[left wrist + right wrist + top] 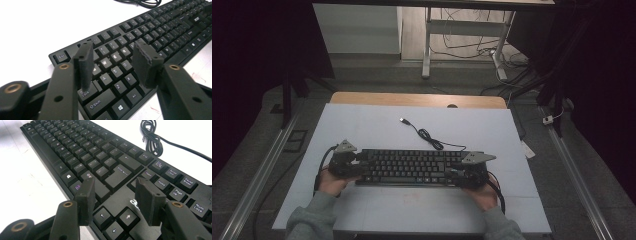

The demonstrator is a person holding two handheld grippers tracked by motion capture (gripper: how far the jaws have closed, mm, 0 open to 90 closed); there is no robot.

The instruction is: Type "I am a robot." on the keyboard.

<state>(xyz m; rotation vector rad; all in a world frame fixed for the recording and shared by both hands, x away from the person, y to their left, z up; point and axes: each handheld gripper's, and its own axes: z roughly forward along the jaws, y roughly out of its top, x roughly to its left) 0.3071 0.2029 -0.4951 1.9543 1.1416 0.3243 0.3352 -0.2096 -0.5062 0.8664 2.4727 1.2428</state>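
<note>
- A black keyboard (pixel 412 167) lies flat on the white table (pixel 362 125), close to the person's side.
- The left gripper (pixel 343 162) sits at the left end of the keyboard, with a hand (pixel 332 182) behind it.
- In the left gripper view, its two fingers (pixel 86 65) are spread apart. They hang over the letter keys, near W, E, S and D. Nothing is pinched between them.
- The right gripper (pixel 469 172) sits at the right end of the keyboard, held by the other hand (pixel 484 195).
- In the right gripper view, its two fingers (pixel 86 200) are spread apart too. They hang over the arrow keys and the bare patch above them. Nothing is pinched between them.
- I cannot tell if any finger tip is touching a key.
- A black cable (pixel 432 139) runs from the back of the keyboard across the table. Part of it is bunched in a small coil, and its plug (pixel 403 120) lies farther out on the table.
- Both of the person's sleeves are grey and come in from the bottom of the high view.
- Past the table there is a grey floor with loose wires and the white legs of a desk (pixel 462 30).
</note>
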